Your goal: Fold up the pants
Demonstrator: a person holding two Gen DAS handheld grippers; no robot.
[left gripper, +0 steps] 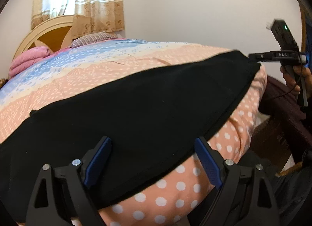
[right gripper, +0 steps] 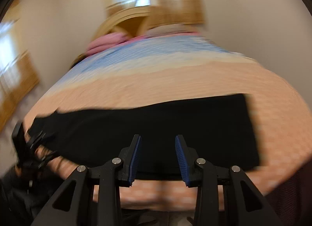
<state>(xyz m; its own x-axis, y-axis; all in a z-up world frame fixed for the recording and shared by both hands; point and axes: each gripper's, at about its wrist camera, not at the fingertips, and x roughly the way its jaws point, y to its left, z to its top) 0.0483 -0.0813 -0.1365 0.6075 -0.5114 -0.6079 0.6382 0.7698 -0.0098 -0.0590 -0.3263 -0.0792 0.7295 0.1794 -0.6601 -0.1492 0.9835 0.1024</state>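
Pants (right gripper: 156, 126) and bed (right gripper: 175, 77) motion-blurred

My pants (left gripper: 148, 97) are plain black, lying on a bedspread (left gripper: 58, 77) banded in peach and blue with white dots. My tongs are black with blue pads (left gripper: 98, 159), the bundle (left gripper: 29, 58) by the tan headboard (left gripper: 48, 33) is pink, and the curtain (left gripper: 97, 11) is beige with a floral print.

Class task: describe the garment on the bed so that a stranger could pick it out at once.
Start at the wide bed with the peach polka-dot bedspread. Along its near edge lies a flat, long black cloth pair of pants. It is the only plain black thing there, unlike the pink bedding at the headboard.
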